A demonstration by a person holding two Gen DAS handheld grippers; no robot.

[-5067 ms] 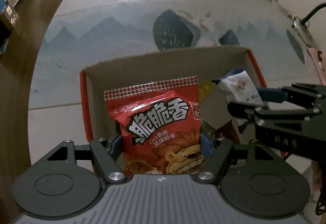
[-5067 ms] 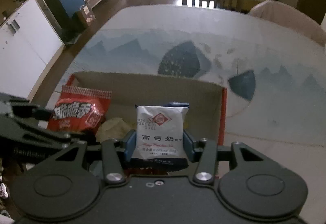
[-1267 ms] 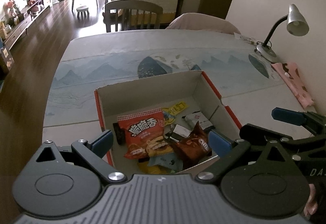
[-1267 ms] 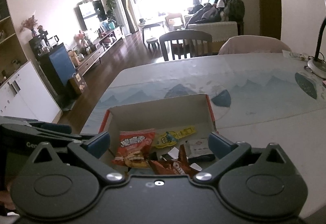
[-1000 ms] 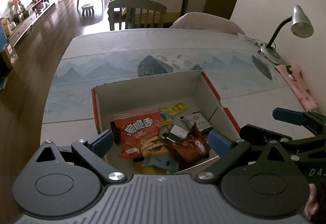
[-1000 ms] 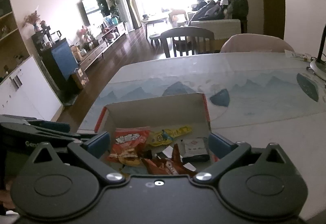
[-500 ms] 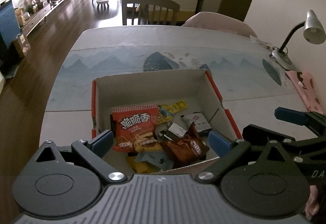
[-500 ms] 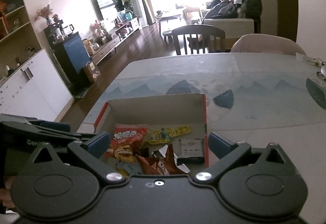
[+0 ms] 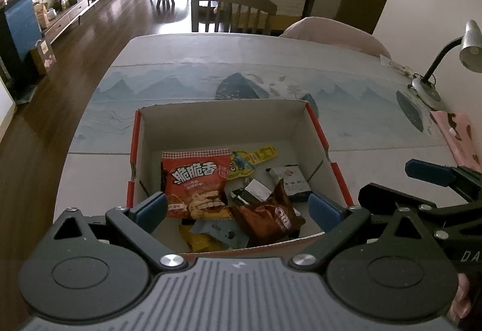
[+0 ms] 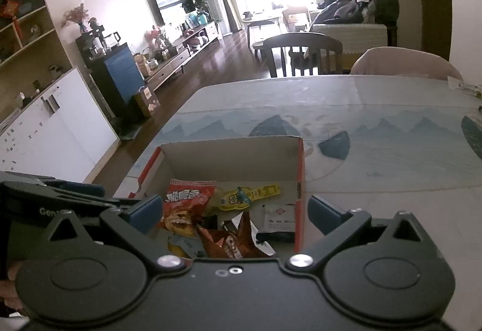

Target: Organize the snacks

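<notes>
An open cardboard box (image 9: 223,120) (image 10: 232,156) with red edges stands on the table and holds several snack packs. Inside lie a red chip bag (image 9: 195,183) (image 10: 185,206), a yellow packet (image 9: 253,157) (image 10: 250,195), a brown Oreo pack (image 9: 268,218) (image 10: 227,240) and a white milk-biscuit pack (image 9: 293,182) (image 10: 278,221). My left gripper (image 9: 238,209) hangs open above the box's near edge, holding nothing. My right gripper (image 10: 235,212) is open too, raised over the box's near right side. Each gripper shows at the edge of the other's view.
The table (image 9: 186,75) carries a blue mountain-print cover. A desk lamp (image 9: 446,63) and a pink cloth (image 9: 458,135) sit at the right edge. Chairs (image 9: 233,11) stand at the far end. The floor drops off on the left.
Both grippers let go of their packs, which now lie in the box, and drew back and up. Over the last second the views swung slightly, and the box sits more centred.
</notes>
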